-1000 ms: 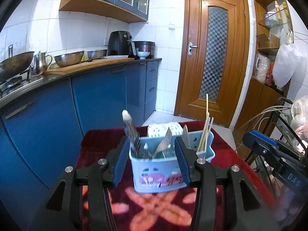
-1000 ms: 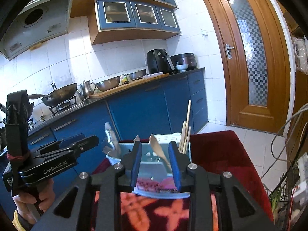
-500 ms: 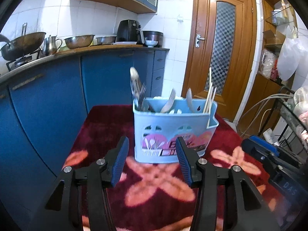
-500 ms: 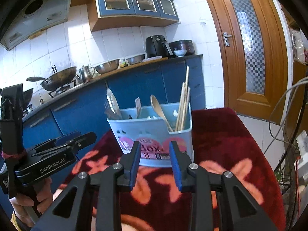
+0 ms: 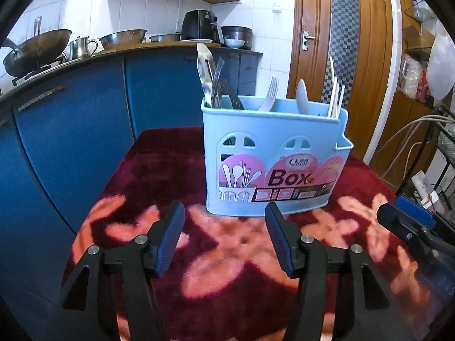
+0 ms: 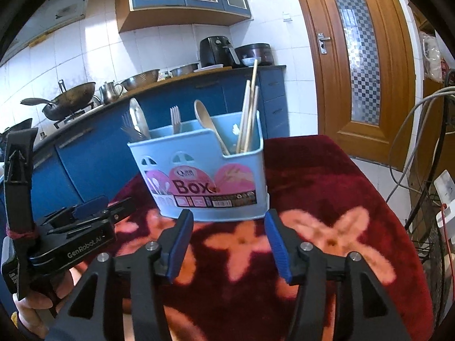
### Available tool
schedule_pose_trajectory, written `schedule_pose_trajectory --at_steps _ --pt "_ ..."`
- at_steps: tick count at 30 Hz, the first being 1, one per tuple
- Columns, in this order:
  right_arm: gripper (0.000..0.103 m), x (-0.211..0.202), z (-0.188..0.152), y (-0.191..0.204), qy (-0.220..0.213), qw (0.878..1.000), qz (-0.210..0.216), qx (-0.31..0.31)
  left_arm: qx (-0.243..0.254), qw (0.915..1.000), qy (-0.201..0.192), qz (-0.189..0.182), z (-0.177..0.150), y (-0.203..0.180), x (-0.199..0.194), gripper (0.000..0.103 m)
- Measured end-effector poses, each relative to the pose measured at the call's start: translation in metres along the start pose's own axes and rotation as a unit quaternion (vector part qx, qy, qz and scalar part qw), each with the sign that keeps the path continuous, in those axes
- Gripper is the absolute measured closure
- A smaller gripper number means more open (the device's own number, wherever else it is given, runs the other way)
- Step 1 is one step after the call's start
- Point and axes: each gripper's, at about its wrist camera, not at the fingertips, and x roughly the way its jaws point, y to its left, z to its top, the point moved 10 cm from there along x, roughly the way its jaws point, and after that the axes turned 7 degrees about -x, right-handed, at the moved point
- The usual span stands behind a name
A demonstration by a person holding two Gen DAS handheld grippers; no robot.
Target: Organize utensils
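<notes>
A light blue utensil box (image 5: pixel 273 156) stands upright on the red flowered cloth (image 5: pixel 159 176); it also shows in the right wrist view (image 6: pixel 204 170). It holds a metal spatula (image 5: pixel 204 74), forks (image 5: pixel 268 93), a wooden spoon (image 6: pixel 209 123) and chopsticks (image 6: pixel 248 113). My left gripper (image 5: pixel 224 227) is open and empty, low over the cloth just in front of the box. My right gripper (image 6: pixel 229 236) is open and empty, also just in front of the box.
Blue kitchen cabinets (image 5: pixel 71 130) with a wok (image 5: pixel 37 48), kettle and bowls on the counter run behind and left. A wooden door (image 5: pixel 341 56) stands behind. A wire rack and cables (image 6: pixel 426 199) sit at the right of the table.
Both grippers have pulled back and dropped lower, away from the box. The right gripper's jaws have opened wider. The box stands free on the cloth.
</notes>
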Motion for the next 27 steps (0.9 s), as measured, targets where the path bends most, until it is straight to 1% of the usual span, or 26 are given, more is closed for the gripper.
schedule_pose_trajectory --at_steps 4,11,17,27 --pt "0.046 0.008 -0.008 -0.003 0.008 1.0 -0.003 0.002 0.003 1.0 0.001 -0.001 -0.005 -0.001 0.006 0.043" --pt "0.046 0.016 -0.016 -0.004 0.009 1.0 -0.014 -0.001 0.012 0.9999 -0.007 0.003 -0.008 -0.002 0.01 0.042" --pt "0.045 0.017 -0.017 -0.007 0.007 1.0 -0.017 0.004 0.007 1.0 -0.003 0.005 -0.011 0.001 0.014 0.042" --pt "0.045 0.018 -0.018 -0.008 0.01 1.0 -0.018 0.007 0.013 0.9998 -0.009 0.006 -0.012 -0.002 0.013 0.042"
